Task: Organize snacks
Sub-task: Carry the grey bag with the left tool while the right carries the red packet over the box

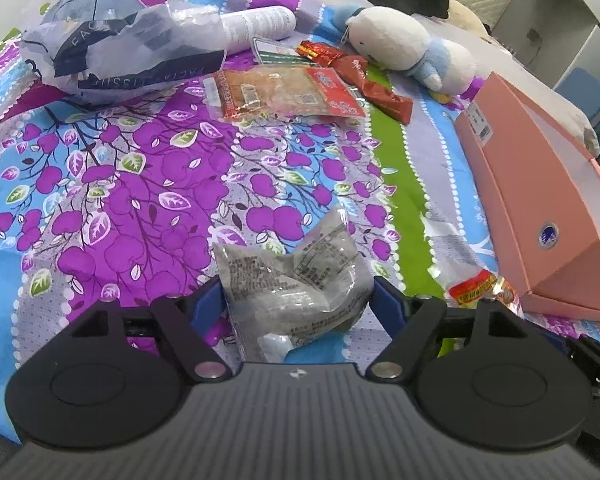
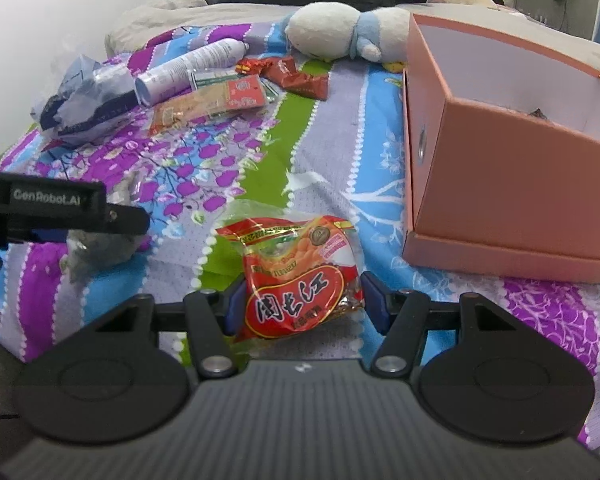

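Note:
A crumpled grey, see-through snack packet lies on the flowered bedspread between the blue pads of my left gripper, which touch it on both sides. In the right wrist view this gripper's black finger lies over the grey packet at the left. My right gripper is shut on a red and orange snack packet, just above the sheet. The left wrist view shows that packet low at the right. An open pink box stands to the right, with something small and dark inside.
At the far end lie a flat red-edged snack packet, dark red wrapped snacks, a white spray can, a tissue bag and a plush toy. The bedspread spreads between them and my grippers.

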A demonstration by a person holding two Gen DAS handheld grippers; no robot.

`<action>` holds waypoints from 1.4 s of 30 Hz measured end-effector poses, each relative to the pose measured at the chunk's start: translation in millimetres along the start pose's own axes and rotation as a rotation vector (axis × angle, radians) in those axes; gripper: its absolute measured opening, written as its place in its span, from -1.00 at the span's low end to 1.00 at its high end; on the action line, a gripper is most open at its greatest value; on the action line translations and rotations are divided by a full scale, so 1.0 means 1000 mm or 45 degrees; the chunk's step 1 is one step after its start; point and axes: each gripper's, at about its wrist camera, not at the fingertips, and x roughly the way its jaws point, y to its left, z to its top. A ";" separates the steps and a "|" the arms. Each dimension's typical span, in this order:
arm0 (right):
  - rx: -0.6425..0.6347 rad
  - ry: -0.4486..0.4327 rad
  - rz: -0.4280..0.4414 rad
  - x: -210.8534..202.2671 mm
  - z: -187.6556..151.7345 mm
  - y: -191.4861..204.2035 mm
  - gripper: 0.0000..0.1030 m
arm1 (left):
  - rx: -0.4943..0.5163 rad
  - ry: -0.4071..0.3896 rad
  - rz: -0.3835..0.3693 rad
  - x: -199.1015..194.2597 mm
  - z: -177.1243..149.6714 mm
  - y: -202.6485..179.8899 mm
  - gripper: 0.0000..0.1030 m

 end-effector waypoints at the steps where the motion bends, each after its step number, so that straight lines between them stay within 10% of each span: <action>1: -0.003 -0.007 -0.001 -0.003 0.003 0.001 0.19 | 0.001 -0.004 -0.006 -0.003 0.002 -0.001 0.57; 42: 0.094 -0.410 -0.187 -0.108 0.117 -0.083 0.19 | 0.292 -0.316 -0.405 -0.086 0.120 -0.160 0.57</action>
